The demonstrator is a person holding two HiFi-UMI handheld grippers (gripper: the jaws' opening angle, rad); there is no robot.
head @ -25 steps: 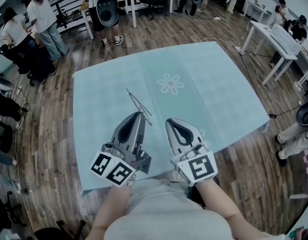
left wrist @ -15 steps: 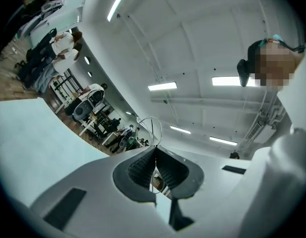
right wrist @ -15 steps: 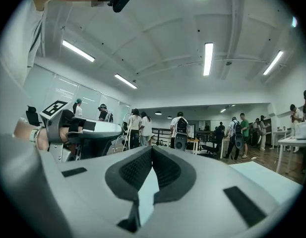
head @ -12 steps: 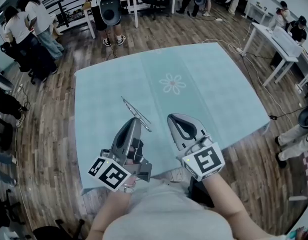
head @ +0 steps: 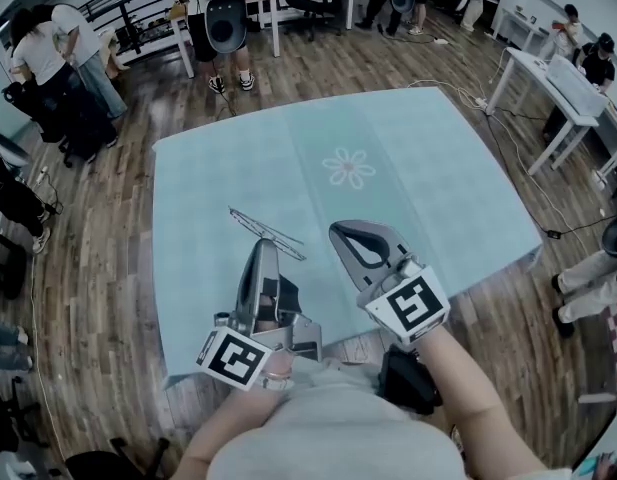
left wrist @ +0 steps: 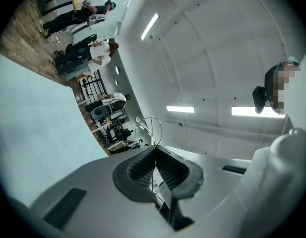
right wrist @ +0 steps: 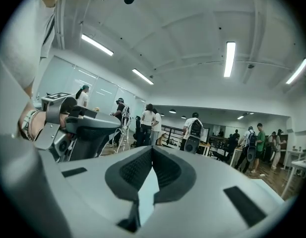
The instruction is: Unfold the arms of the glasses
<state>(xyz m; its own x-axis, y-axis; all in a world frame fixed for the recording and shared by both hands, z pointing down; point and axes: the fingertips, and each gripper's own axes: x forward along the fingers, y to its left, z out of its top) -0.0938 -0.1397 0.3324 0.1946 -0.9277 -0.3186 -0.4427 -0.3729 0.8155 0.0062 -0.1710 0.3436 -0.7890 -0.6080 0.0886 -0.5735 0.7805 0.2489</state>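
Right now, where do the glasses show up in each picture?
Head view: glasses left of centre, at the tip of the left claw.
Left gripper view: their wire rim pokes up past the shut jaws, centre.
Right gripper view: not in it.
Shared landmark: the left claw, in all three.

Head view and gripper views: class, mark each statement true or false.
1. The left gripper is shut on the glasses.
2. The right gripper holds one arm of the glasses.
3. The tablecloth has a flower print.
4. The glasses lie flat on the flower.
1. True: the left gripper is shut on the thin wire glasses.
2. False: the right gripper is shut with nothing between its jaws.
3. True: the tablecloth shows a flower.
4. False: the left gripper holds them, well apart from the flower.
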